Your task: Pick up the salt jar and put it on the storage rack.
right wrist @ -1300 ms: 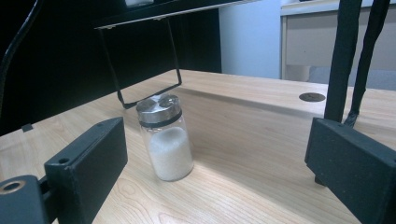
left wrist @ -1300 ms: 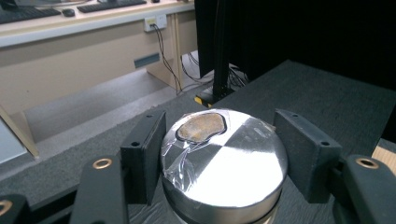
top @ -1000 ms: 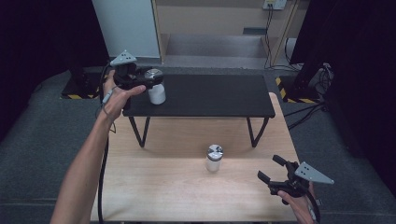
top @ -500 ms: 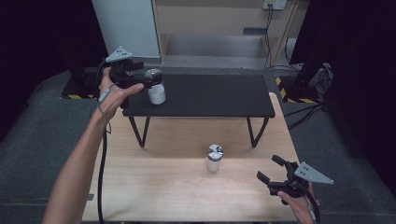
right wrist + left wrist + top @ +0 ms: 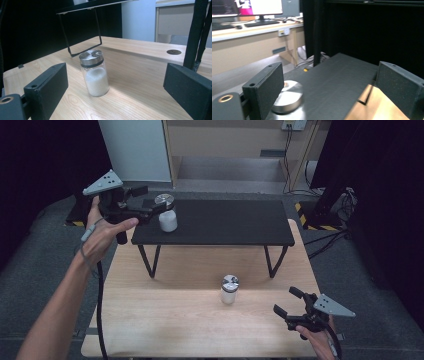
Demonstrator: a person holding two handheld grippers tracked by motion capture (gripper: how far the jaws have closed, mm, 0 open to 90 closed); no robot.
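Observation:
A glass jar of white powder (image 5: pixel 168 220) with a silver lid stands at the left end of the black shelf (image 5: pixel 225 222). My left gripper (image 5: pixel 150 202) hovers just left of it. Its jaws have just been opening and now stand open with nothing between them. In the left gripper view the jar's lid (image 5: pixel 288 96) lies low, beside the left jaw. A second, similar jar (image 5: pixel 230 290) stands on the wooden table (image 5: pixel 165 320). My right gripper (image 5: pixel 286 301) is open, a short way to that jar's right. In the right gripper view this jar (image 5: pixel 95 75) is upright ahead of the open jaws.
The shelf stands on thin black legs (image 5: pixel 150 260) over the back half of the table. A white cabinet (image 5: pixel 135 150) and wall cables (image 5: pixel 292 150) lie beyond. Dark floor surrounds the table. A desk with a monitor (image 5: pixel 262 7) appears in the left gripper view.
The left gripper has opened, let go of the jar on the shelf, and drawn back to the left and a little up. The right gripper has stayed still.

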